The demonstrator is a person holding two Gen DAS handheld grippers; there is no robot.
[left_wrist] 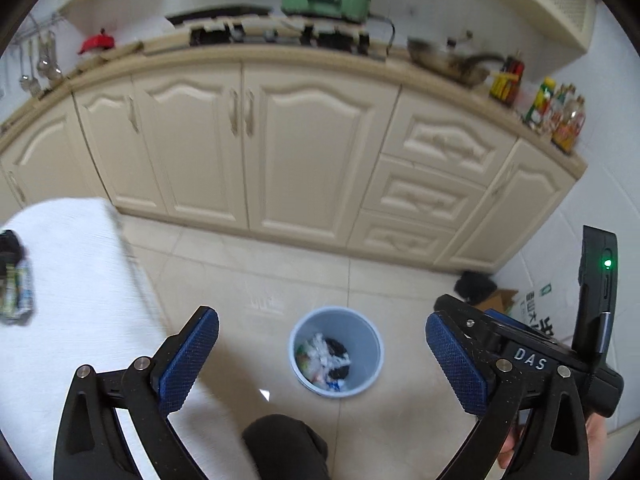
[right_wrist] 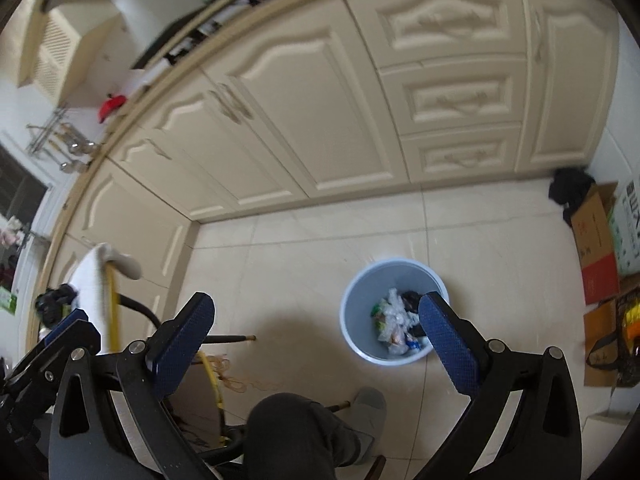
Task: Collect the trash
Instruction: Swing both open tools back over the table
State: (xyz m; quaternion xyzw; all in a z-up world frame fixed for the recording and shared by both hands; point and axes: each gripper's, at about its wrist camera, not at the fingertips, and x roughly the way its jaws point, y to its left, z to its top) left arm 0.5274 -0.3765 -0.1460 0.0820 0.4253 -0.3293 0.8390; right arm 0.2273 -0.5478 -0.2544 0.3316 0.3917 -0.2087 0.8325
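Observation:
A light blue trash bin [left_wrist: 364,336] stands on the tiled floor and holds crumpled white, black and coloured trash [left_wrist: 326,360]. My left gripper [left_wrist: 320,360] hangs open and empty above it, the bin showing between its blue pads. In the right wrist view the same bin [right_wrist: 360,300] sits lower right of centre with the trash [right_wrist: 394,322] inside. My right gripper [right_wrist: 316,344] is open and empty, its right pad [right_wrist: 448,344] overlapping the bin's rim. The right gripper's body [left_wrist: 532,356] shows at the right of the left wrist view.
A white-covered table [left_wrist: 68,280] with a crushed bottle [left_wrist: 16,292] is at left. Cream cabinets [left_wrist: 256,136] run along the back. Cardboard boxes [right_wrist: 596,248] and a dark bundle [right_wrist: 570,188] sit at right. The person's knee [right_wrist: 296,436] and foot [right_wrist: 370,408] are below.

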